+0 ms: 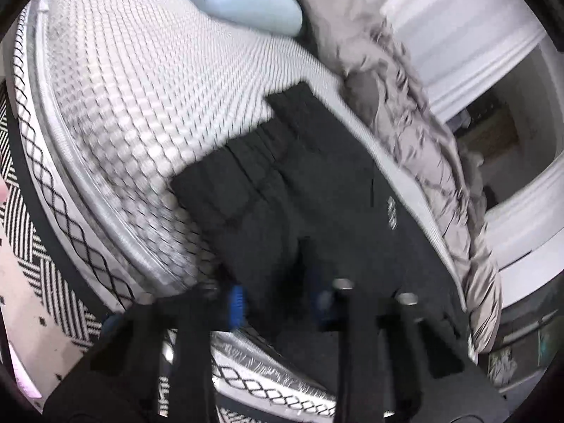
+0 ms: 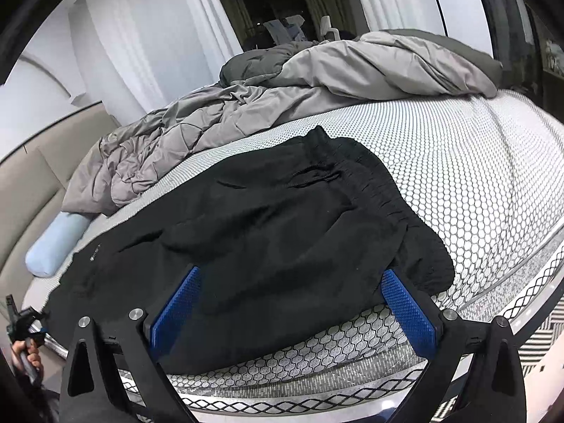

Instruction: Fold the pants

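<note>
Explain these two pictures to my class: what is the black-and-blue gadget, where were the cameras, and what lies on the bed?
There is no robot here. A person holds tongs in each hand, and each pair carries a wide-angle camera looking along its two blue-padded fingers. One picture, blurred, is from the left tongs; the other is from the right tongs. Black pants lie spread on a bare mattress, with a grey duvet bunched behind and a pale blue pillow beside it. The left tongs are nearly closed and seem to pinch the pants. The right tongs stand wide open, holding nothing.
</note>
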